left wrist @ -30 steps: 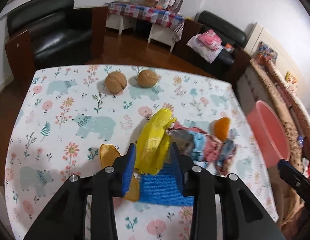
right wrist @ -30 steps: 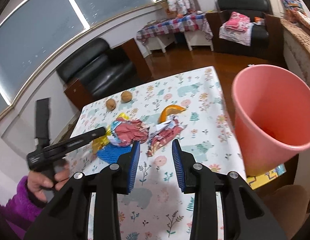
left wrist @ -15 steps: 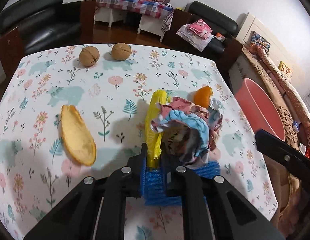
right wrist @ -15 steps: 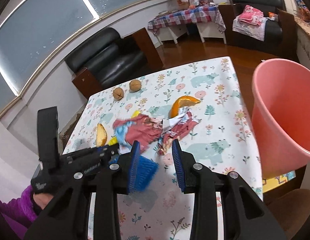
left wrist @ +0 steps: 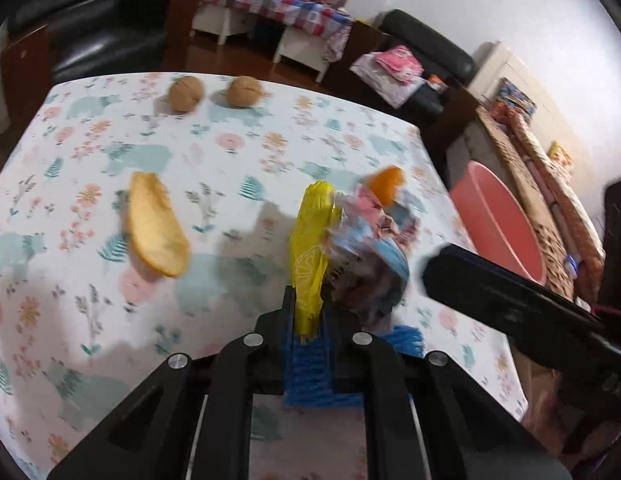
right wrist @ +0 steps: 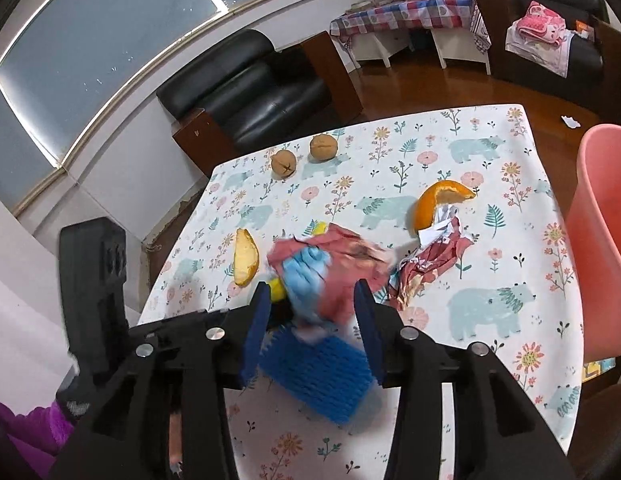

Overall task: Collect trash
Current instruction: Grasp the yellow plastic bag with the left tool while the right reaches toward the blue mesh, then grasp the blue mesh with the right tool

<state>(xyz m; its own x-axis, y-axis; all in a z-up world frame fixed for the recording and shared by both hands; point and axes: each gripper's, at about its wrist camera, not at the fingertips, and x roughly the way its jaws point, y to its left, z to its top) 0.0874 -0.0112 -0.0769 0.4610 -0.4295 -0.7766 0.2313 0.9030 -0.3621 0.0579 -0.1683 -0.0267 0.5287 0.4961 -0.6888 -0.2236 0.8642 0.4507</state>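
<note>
My left gripper (left wrist: 308, 300) is shut on a yellow wrapper (left wrist: 310, 240). A crumpled pink and blue wrapper (left wrist: 374, 240) clings to its right side, and a blue foam net (left wrist: 318, 376) hangs under the fingers. In the right wrist view my right gripper (right wrist: 312, 292) has its jaws opening. That same pink and blue wrapper (right wrist: 322, 268) lies between them and the pads do not press on it. The blue foam net (right wrist: 326, 372) sits just below. On the floral tablecloth lie an orange peel (right wrist: 438, 204), a red wrapper (right wrist: 430, 260) and a yellow peel (right wrist: 244, 256).
A pink bucket (right wrist: 602, 240) stands off the table's right edge, and shows as the pink bucket (left wrist: 498, 220) in the left view. Two walnuts (left wrist: 185, 94) (left wrist: 244, 91) sit at the far side. A purple sleeve (right wrist: 30, 432) is at lower left.
The left gripper shut on the yellow wrapper and drew the bundle off the yellow peel. The right gripper moved in over the bundle and its jaws widened.
</note>
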